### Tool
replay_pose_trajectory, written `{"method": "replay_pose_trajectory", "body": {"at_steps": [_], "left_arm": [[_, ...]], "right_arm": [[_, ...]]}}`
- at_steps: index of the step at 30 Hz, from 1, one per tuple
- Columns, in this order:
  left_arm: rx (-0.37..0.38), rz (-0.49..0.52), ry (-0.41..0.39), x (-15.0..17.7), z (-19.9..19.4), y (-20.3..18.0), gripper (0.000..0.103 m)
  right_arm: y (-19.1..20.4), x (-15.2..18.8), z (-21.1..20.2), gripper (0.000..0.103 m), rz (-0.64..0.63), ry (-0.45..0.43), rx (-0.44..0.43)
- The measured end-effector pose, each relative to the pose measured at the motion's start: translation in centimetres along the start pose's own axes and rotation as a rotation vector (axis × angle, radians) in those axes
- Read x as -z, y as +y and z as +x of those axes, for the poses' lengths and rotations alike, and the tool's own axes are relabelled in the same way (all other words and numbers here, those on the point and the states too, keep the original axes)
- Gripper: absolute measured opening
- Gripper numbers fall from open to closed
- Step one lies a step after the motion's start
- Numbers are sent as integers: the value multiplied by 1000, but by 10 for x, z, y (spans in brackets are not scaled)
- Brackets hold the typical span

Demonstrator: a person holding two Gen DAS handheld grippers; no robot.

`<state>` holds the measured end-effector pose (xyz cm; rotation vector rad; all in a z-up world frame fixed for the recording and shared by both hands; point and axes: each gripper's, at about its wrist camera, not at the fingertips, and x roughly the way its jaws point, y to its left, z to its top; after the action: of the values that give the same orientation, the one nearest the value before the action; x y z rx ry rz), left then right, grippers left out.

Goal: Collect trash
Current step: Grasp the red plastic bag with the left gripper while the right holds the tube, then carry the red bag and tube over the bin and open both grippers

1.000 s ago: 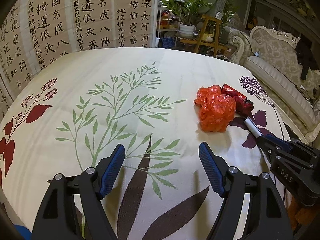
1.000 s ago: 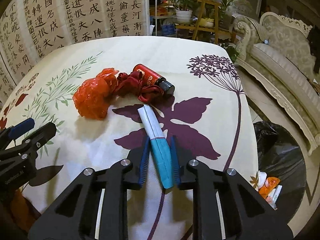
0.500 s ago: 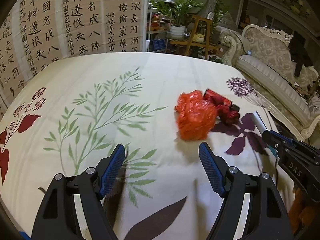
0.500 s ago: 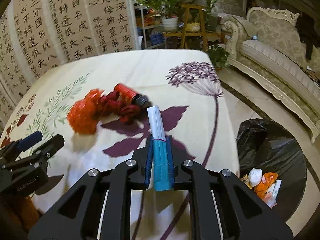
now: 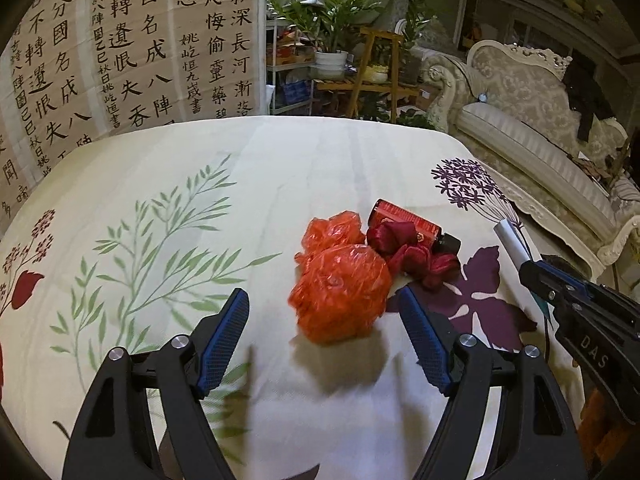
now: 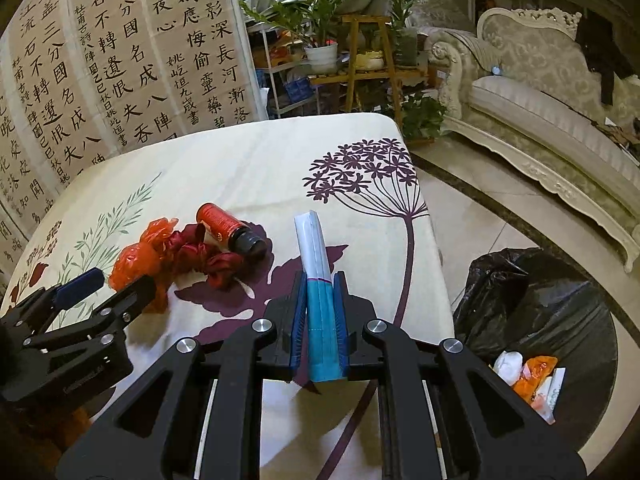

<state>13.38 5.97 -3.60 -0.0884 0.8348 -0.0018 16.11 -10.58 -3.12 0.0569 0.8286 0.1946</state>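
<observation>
The right gripper's (image 6: 320, 320) ribbed blue fingers (image 6: 298, 320) clamp a flat, creased white-and-teal packet (image 6: 318, 280) above the surface's (image 6: 256, 168) right edge. The left gripper's (image 5: 322, 312) fingers are closing, not yet touching the crinkled orange plastic bag (image 5: 340, 296) between their tips. Beyond it lie a glossy red ribbon (image 5: 412, 256) and a red bottle (image 5: 404, 218). A black-lined bin (image 6: 560, 312) stands on the floor to the right.

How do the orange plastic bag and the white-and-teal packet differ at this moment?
The orange plastic bag is a crumpled ball lying on the tablecloth; the white-and-teal packet is flat and long. The bag sits between the left gripper, whose closing jaws do not touch it; the packet is clamped in the right gripper. Both are not yet in the bin.
</observation>
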Motion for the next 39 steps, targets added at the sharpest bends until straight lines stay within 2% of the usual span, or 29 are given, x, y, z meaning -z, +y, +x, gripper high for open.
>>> {"method": "replay_pose_trajectory", "body": {"at_steps": [1,3,8,23,29,39], "left_arm": [[4,1,6,0,2,0,60],[21,4,22,0,5,0,44],[24,25,8,4,1,-3,38],[46,39,-66,24,-50,-12,35],[94,78,-88,32,-66,-35,35],[191,165,-96,46,-75,-96,35]], "right_arm": [[0,0,0,13,1,0,-1],[-1,1,0,13,2,1,-2],[-3,4,-2,13,11,-1,0],[-12,26,-45,13,31,-41,23],[-29,39,-66,13,65,-59,63],[-81,61,-95,13,158,-83,167]]}}
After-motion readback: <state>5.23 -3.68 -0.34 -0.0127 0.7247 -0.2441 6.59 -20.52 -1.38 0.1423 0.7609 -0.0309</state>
